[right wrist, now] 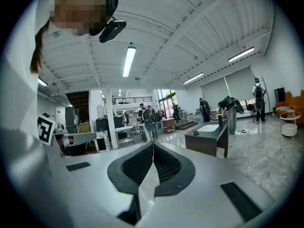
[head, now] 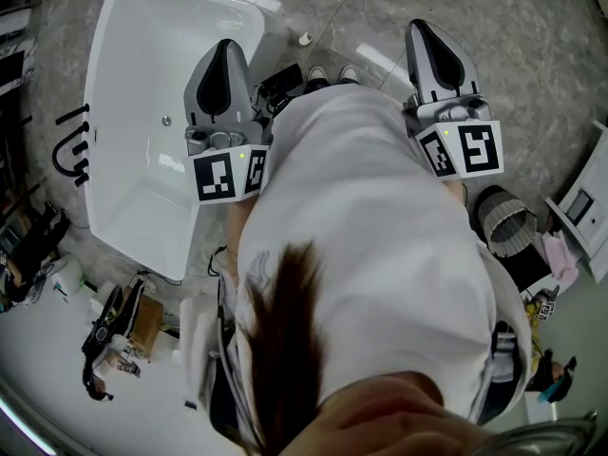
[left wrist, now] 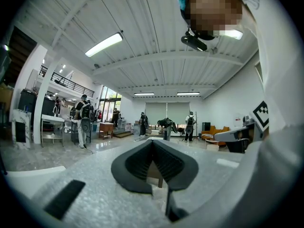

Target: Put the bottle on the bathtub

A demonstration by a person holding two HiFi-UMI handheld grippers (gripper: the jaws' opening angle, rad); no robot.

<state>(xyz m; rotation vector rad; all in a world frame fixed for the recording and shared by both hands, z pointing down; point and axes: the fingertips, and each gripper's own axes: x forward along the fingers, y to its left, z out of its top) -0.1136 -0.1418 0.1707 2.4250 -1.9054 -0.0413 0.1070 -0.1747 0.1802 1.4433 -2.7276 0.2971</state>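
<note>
A white bathtub (head: 142, 93) stands on the grey stone floor at the upper left of the head view. My left gripper (head: 224, 49) is held level over the tub's right rim, and its jaws are shut with nothing between them. The left gripper view shows the same gripper (left wrist: 153, 142) with its dark pads pressed together. My right gripper (head: 425, 28) is held out over the bare floor to the right, also shut and empty. In the right gripper view this gripper (right wrist: 152, 144) has its pads touching. I see no bottle that I can make out in any view.
A black tap fixture (head: 71, 150) sits at the tub's left rim. A small white object (head: 304, 38) lies on the floor beyond the tub. Clutter (head: 114, 331) fills the lower left, a basket (head: 503, 218) the right. Both gripper views show a hall with people and a dark desk (right wrist: 213, 137).
</note>
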